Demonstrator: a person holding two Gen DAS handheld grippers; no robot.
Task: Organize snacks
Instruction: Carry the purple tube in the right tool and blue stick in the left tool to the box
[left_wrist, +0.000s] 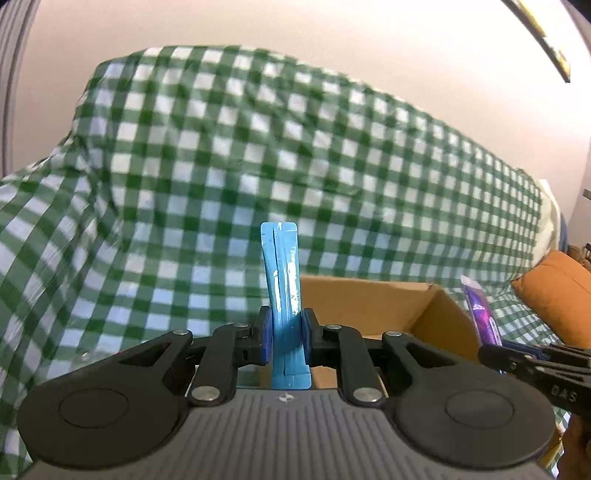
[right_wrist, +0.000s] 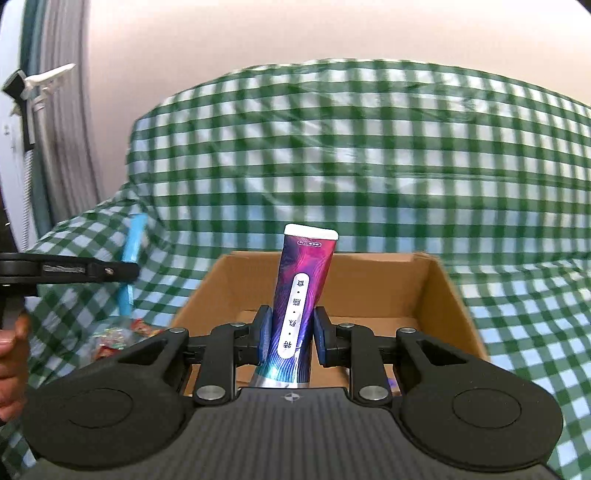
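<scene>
Item 1, nearest: left gripper (left_wrist: 287, 334), fingers closed on blue snack stick (left_wrist: 282, 280). We grip it low on its length, most of the pack standing upright above the pads. Pack looks thin, flat, light; film wrapper, prob. slippery and easily creased. Lower-mid hold seems right; a hold nearer the tip would likely let it flop.

Item 2: right gripper (right_wrist: 291, 330), fingers closed on purple snack tube (right_wrist: 304, 291), white end cap up, tilted slightly right. Wider and rounder than item 1, semi-stiff by the look, still light. We clamp its lower part across the width; glossy print may slide if pressure eases.

Item 3: cardboard box (right_wrist: 458, 295), open top, just beyond both grippers. The purple tube stands in front of its opening in the right wrist view; the blue stick is at its left edge in the left wrist view. Contents mostly hidden.

Item 4: loose wrapped snacks (right_wrist: 122, 334), left of box, on green check cloth (left_wrist: 221, 147).

Item 5, far: orange cushion (left_wrist: 557, 291); pale wall (left_wrist: 295, 22) behind.
</scene>
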